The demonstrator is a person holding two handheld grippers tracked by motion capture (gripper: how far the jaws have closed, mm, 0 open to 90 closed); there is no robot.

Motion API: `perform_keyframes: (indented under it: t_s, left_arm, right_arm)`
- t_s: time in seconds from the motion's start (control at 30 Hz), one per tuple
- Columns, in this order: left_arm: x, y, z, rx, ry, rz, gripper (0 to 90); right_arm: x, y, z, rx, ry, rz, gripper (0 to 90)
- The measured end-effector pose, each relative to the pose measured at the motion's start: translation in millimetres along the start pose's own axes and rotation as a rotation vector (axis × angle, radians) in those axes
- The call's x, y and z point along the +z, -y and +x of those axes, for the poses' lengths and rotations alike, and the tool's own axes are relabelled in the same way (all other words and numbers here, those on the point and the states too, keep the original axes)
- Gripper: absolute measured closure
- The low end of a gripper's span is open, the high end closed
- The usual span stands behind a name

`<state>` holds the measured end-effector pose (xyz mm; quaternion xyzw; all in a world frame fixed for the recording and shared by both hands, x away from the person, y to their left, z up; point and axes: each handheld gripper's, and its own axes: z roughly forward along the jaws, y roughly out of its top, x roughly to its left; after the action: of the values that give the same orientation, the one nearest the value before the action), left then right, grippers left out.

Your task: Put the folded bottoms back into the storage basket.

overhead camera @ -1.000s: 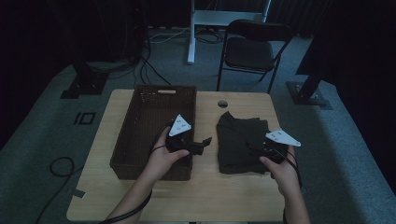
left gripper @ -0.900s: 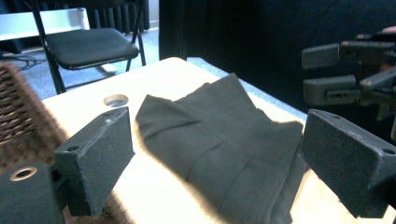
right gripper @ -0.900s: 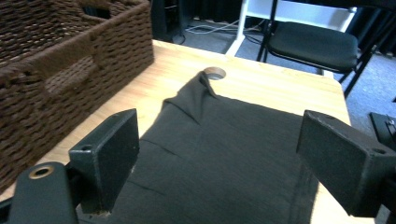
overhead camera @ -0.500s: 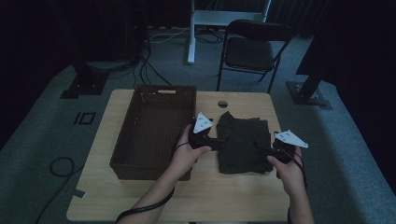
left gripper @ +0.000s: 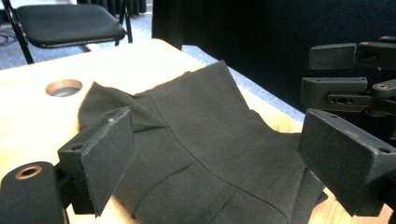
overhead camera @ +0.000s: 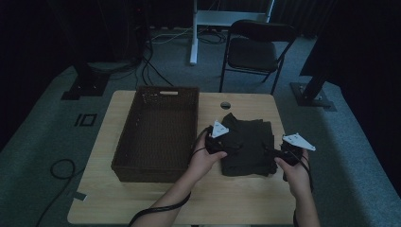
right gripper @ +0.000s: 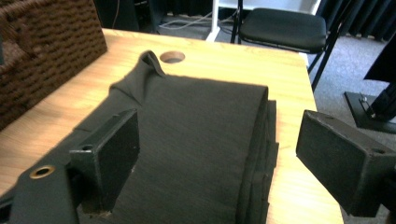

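Note:
A dark folded cloth (overhead camera: 248, 146) lies on the right half of the wooden table (overhead camera: 142, 198), one corner turned up toward the far side. My left gripper (overhead camera: 223, 144) is at the cloth's left edge and low over it, jaws open. In the left gripper view the cloth (left gripper: 205, 140) spreads between and beyond the open left gripper (left gripper: 224, 163), with the other gripper (left gripper: 345, 79) across it. My right gripper (overhead camera: 276, 153) is at the cloth's right edge, open. The right gripper view has the folded stack (right gripper: 201, 121) under the wide-apart right gripper (right gripper: 229, 158).
A dark wicker basket (overhead camera: 163, 90) stands on the left half of the table, its wall (right gripper: 42, 46) close to the cloth. A round hole (overhead camera: 225, 105) sits in the tabletop behind the cloth. A folding chair (overhead camera: 255, 49) stands beyond the table.
My left gripper has moved right, from over the basket's right side to the cloth's left edge, and come lower. My right gripper has shifted slightly outward to the cloth's right edge.

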<state>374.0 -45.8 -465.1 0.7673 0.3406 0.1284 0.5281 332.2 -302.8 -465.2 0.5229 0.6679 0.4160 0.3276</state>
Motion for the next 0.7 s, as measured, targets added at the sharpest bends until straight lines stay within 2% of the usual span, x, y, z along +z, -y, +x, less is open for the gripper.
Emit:
perform_keyframes:
  t_s: [0.03, 0.1, 0.23, 0.3, 0.5, 0.53, 0.6, 0.7]
  left_arm:
    - [7.0, 4.0, -1.6, -0.011, -0.02, 0.012, 11.2]
    - [14.0, 8.3, -2.4, -0.032, -0.034, 0.027, 11.2]
    - [24.4, 16.3, -2.7, -0.08, -0.065, 0.031, 11.2]
    - [29.4, 20.5, -4.5, -0.073, -0.078, 0.044, 11.2]
    - [41.3, 31.0, -4.7, -0.096, -0.071, 0.08, 11.2]
    - [43.2, 32.8, -4.2, -0.091, -0.072, 0.081, 11.2]
    - [45.9, 36.6, -1.6, -0.104, -0.072, 0.093, 11.2]
    - [49.6, 41.0, 2.8, -0.096, -0.081, 0.112, 11.2]
  right_arm:
    - [1.6, 1.6, -0.9, 0.005, 0.001, 0.004, 13.1]
    - [6.5, 6.1, -2.4, 0.008, 0.002, 0.02, 13.2]
    - [14.1, 13.4, -4.7, 0.024, 0.005, 0.039, 13.2]
    - [17.5, 17.0, -6.3, 0.03, 0.007, 0.049, 13.3]
    - [25.7, 27.0, -10.4, 0.044, 0.01, 0.076, 13.3]
    - [26.9, 28.4, -10.9, 0.052, 0.01, 0.079, 13.3]
    - [29.4, 31.3, -11.8, 0.056, 0.008, 0.088, 13.3]
    - [33.4, 35.3, -12.9, 0.064, 0.01, 0.1, 13.3]
